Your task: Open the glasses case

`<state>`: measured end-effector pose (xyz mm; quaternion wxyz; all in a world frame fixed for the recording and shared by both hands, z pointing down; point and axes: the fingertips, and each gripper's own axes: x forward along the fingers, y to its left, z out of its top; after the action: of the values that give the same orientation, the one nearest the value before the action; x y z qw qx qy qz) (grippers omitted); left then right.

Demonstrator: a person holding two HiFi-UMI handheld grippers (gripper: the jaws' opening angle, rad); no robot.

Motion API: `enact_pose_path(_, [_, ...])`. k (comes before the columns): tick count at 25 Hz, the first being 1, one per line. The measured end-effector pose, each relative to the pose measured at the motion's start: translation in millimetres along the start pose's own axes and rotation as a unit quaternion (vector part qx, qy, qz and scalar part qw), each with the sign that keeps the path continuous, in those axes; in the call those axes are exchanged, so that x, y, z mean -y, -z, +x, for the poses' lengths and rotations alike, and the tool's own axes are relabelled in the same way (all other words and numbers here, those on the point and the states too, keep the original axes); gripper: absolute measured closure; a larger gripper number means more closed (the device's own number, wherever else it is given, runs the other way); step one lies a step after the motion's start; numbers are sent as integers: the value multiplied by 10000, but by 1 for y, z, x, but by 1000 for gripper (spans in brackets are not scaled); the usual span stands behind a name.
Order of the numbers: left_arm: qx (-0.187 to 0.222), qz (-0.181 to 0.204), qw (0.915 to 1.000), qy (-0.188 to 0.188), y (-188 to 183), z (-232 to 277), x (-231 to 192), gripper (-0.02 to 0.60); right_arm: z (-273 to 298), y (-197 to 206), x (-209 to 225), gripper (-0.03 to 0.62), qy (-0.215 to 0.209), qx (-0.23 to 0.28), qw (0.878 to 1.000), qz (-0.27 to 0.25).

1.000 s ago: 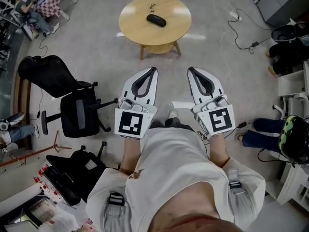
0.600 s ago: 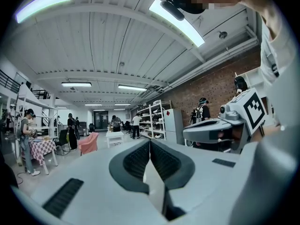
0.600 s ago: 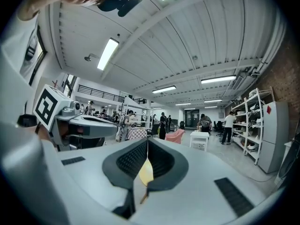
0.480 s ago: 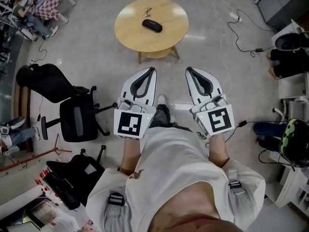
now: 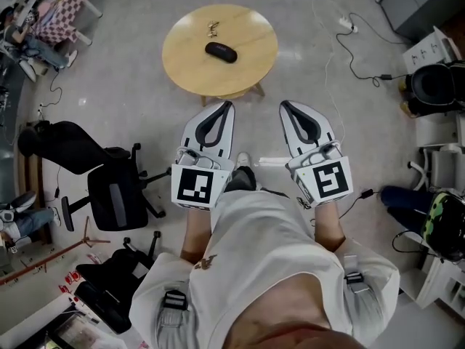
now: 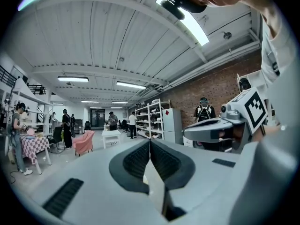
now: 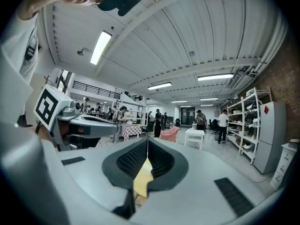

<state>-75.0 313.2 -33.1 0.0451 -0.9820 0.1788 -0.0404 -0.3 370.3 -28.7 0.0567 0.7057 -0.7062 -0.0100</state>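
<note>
A black glasses case (image 5: 220,51) lies shut on a round wooden table (image 5: 251,60) at the top of the head view, with a small metal item (image 5: 212,27) just beyond it. My left gripper (image 5: 230,104) and right gripper (image 5: 284,104) are held side by side, level, well short of the table's near edge. Both are shut with nothing between the jaws. The left gripper view shows my left gripper (image 6: 150,142) with its pads pressed together, and my right gripper (image 7: 147,142) looks the same in its own view. Neither gripper view shows the case.
Black office chairs (image 5: 109,187) stand on the floor at my left. Cables (image 5: 349,49) trail across the floor on the right, near a black bin (image 5: 434,86) and white furniture. A person sits at the far upper left (image 5: 36,20). Shelves and people fill the far room.
The table and case have slid down and left in the head view, so they are nearer. Both grippers stay side by side and shut.
</note>
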Motion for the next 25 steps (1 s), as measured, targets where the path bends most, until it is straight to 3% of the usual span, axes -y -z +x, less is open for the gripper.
enact_pose_path(15, [-24, -116, 9998, 156, 15, 67, -81, 561, 99, 3, 28, 572, 103, -225, 9996, -158])
enact_pose_path(25, [-92, -179, 9993, 322, 23, 100, -109, 561, 135, 7, 46, 572, 222, -392, 9989, -155])
